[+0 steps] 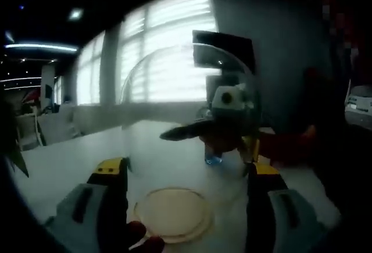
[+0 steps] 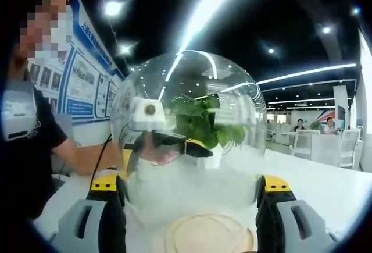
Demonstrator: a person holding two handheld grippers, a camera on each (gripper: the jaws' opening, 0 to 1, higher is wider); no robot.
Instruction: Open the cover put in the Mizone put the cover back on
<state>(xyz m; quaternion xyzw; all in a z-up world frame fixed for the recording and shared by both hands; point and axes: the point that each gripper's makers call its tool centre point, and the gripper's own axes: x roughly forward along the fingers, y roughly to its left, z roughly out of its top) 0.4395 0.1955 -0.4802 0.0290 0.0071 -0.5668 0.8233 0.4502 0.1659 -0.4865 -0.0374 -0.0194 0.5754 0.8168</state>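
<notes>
Clear dome cover [image 2: 189, 125] seemingly above round wooden base [image 2: 209, 234], white table [image 2: 325, 189] around.

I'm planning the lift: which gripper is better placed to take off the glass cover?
Right gripper, narrowly: the glass cover sits centred between its open jaws, above the wooden base. The left gripper straddles it too.

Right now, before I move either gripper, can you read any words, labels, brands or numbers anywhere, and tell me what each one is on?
No text can be read.
Wall posters behind the person: lines of print, too small and blurred to read.
Bottle seen through the clear dome cover: blue part visible, no legible label.
Wooden base: no marking visible.
</notes>
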